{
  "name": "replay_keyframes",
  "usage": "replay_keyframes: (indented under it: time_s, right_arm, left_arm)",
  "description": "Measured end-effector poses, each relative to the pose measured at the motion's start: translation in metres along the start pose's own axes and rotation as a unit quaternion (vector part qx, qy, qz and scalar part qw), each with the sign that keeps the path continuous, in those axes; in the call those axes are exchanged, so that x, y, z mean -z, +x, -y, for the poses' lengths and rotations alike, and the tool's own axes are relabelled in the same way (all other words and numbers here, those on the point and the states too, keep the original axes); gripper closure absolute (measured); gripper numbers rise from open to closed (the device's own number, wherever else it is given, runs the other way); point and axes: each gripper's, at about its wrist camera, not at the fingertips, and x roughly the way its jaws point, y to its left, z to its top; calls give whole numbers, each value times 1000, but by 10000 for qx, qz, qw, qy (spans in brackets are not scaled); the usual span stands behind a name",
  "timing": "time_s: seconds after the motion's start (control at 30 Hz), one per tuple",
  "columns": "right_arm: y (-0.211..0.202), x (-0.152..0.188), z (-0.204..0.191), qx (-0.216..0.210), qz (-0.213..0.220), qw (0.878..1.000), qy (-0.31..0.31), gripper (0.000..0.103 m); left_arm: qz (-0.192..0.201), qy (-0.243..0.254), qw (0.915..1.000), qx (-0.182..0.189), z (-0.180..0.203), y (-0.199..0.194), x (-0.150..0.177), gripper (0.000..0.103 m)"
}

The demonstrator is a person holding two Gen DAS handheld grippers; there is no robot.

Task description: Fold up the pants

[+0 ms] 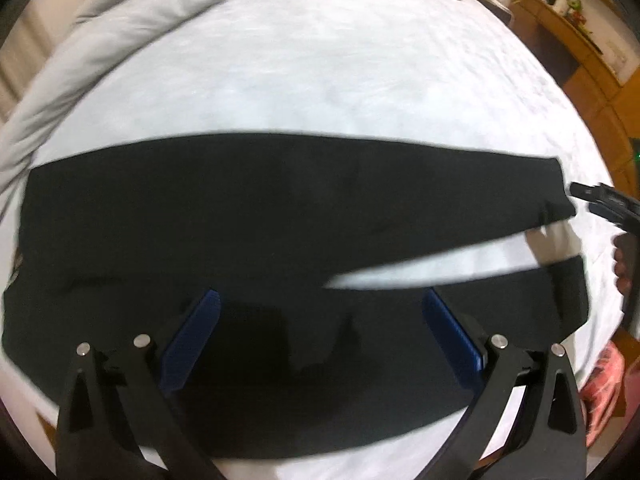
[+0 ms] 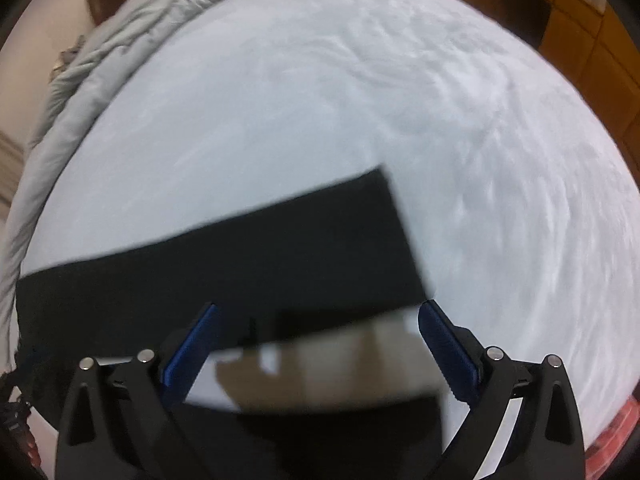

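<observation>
I see the white bed [image 1: 320, 60] filling both views, with a grey duvet [image 1: 120, 20] bunched along its far left edge. On the sheet the black pants [image 1: 240, 220] lie flat. Their long axis runs left to right across my left wrist view — waistband end to my left, the two legs to my right, with a narrow wedge of sheet showing between them.

My left gripper [image 1: 320, 328] hangs over the near edge of the pants, about the middle of their length. Its blue fingers [image 1: 196, 340] are spread wide, with nothing between them.

My right gripper [image 2: 318, 344] is over the leg ends: the far leg's cuff [image 2: 396, 240] lies just ahead of it. This one is also wide apart and holds nothing. In the left view I see its tip [image 1: 600, 200] just beside the far cuff [image 1: 560, 196].

So I judge the right gripper is the nearer one for the cuffs — the left must go sideways for the waistband.
</observation>
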Motion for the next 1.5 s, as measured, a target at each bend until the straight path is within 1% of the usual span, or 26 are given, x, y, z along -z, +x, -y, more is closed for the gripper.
replay_keyframes:
  time_s: [0.03,0.07,0.13,0.17,0.2,0.3,0.37,0.43,0.47,0.5,0.53,0.57,0.6,0.63,0.67,0.77,0.87,0.97,1.0,1.07,1.1,1.23,1.3,1.33,1.43,1.5]
  right_arm:
    - [9,-12,7,9,-115,9999,-19,4]
    - [20,-22,13,124,-223,9997,-57,4]
    - [36,-33,22,244,-394,9989,-121,4]
    - [46,-39,27,124,-514,9985,-122,4]
    - [51,-45,31,1,-523,9986,-80,4]
    - [67,-52,39,-222,-658,9976,20,4]
    - [70,-55,39,-313,-598,9977,-19,5]
    - [71,-55,36,-413,-495,9978,-158,9]
    - [69,-53,33,-398,-442,9977,-316,18]
    - [67,-51,31,-380,-409,9974,-445,31]
    - [63,-48,27,-410,-369,9965,-635,40]
    - [59,-45,24,-522,-375,9948,-793,64]
    - [56,-42,21,-503,-314,9942,-895,78]
    - [53,-41,19,-573,-273,9927,-1025,90]
    - [46,-39,18,-749,-208,9904,-1143,96]
    - [23,-35,15,-1182,68,9822,-1459,96]
    - [2,-35,21,-1442,256,9760,-1612,96]
    - [-18,-39,27,-1704,477,9703,-1648,96]
    - [-21,-37,25,-1755,537,9690,-1653,96]
    - [-28,-39,35,-1847,627,9664,-1674,97]
    - [-31,-40,35,-1900,662,9651,-1675,97]
    - [-40,-36,32,-2059,801,9601,-1714,97]
    - [-40,-33,35,-2073,816,9598,-1708,97]
    - [-40,-32,37,-2103,829,9594,-1686,97]
    - [-42,-30,39,-2155,857,9582,-1674,97]
    - [-44,-29,39,-2141,873,9581,-1692,97]
  left_arm:
    - [-56,16,9999,136,5,8,-15,3]
    - [-98,38,9996,257,8,14,-24,3]
    - [-222,60,9984,525,16,30,-44,3]
    - [-283,51,9974,667,18,38,-51,3]
    - [-347,40,9962,798,20,47,-59,3]
    - [-419,84,9947,935,26,63,-69,3]
    - [-424,161,9948,917,30,72,-73,3]
    - [-396,247,9945,935,33,80,-81,3]
    - [-369,287,9944,953,33,82,-85,3]
    - [-340,351,9942,963,35,85,-87,3]
    - [-328,392,9940,962,40,86,-86,3]
    - [-329,448,9940,943,45,88,-88,3]
    - [-344,492,9939,920,51,93,-93,3]
    - [-359,565,9934,934,56,96,-95,3]
    - [-360,648,9924,978,61,99,-97,3]
    - [-342,877,9894,1102,70,105,-105,3]
    - [-308,1254,9843,1202,81,113,-114,3]
    - [-404,1549,9777,1356,92,122,-121,3]
    - [-451,1635,9751,1431,95,124,-122,3]
    - [-566,1824,9678,1638,102,130,-126,3]
    - [-644,1941,9632,1746,105,133,-127,3]
    - [-735,2280,9530,1853,113,139,-130,3]
    - [-840,2357,9479,1974,115,144,-132,3]
    - [-940,2416,9437,2053,116,148,-132,3]
    - [-1125,2549,9374,2088,119,155,-131,3]
    - [-1153,2586,9373,2033,124,158,-131,4]
